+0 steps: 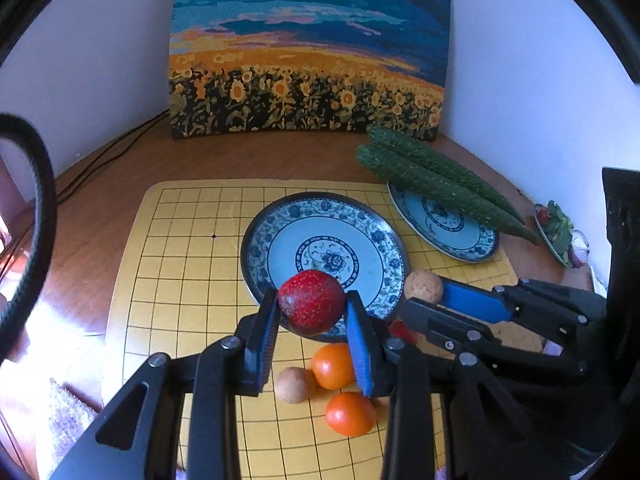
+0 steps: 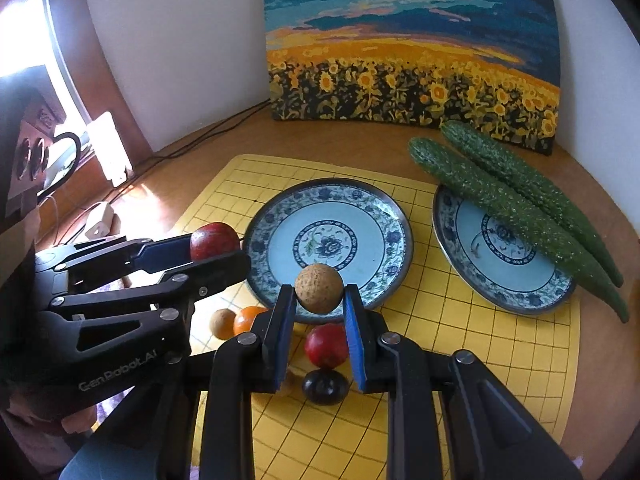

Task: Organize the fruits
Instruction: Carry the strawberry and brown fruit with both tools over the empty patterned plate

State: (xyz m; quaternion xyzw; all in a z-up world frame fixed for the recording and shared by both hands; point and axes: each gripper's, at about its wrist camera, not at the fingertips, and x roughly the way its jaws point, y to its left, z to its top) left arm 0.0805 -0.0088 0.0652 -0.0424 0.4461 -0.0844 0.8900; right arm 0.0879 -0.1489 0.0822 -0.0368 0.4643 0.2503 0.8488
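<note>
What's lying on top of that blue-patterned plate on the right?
Two long, bumpy green cucumbers lie side by side across the right blue-and-white patterned plate, overhanging its rim. They cover its far edge; nothing else shows on it.

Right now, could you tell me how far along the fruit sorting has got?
Done: two cucumbers lie across the right plate.
In hand: the left gripper holds a red fruit; the right gripper holds a tan fruit, both near the bare centre plate.
Left on the mat: two oranges, another tan fruit, a red fruit and a dark one.
</note>
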